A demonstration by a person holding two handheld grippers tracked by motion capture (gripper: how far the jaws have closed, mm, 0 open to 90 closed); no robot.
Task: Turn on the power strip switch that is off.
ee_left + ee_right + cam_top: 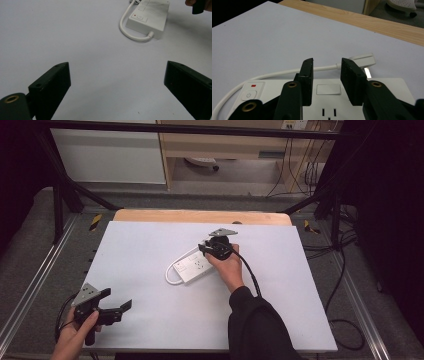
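Note:
A white power strip (192, 266) (147, 20) (265, 86) lies flat near the middle of the white table top (150, 320), its red-marked switch at the left end. Its white cord (122, 25) (274, 73) loops round to a white plug (363, 60) lying just beyond the strip. My right gripper (206, 251) (327, 60) hovers over the strip's socket face, jaws a narrow gap apart with nothing between them. My left gripper (116, 298) (116, 65) is held at the near left corner, jaws wide open and empty, pointing toward the strip.
A wooden table edge (200, 216) (387, 27) runs along the far side of the white top. A black frame (60, 195) stands around the table. Cables (345, 320) trail on the grey floor at the right.

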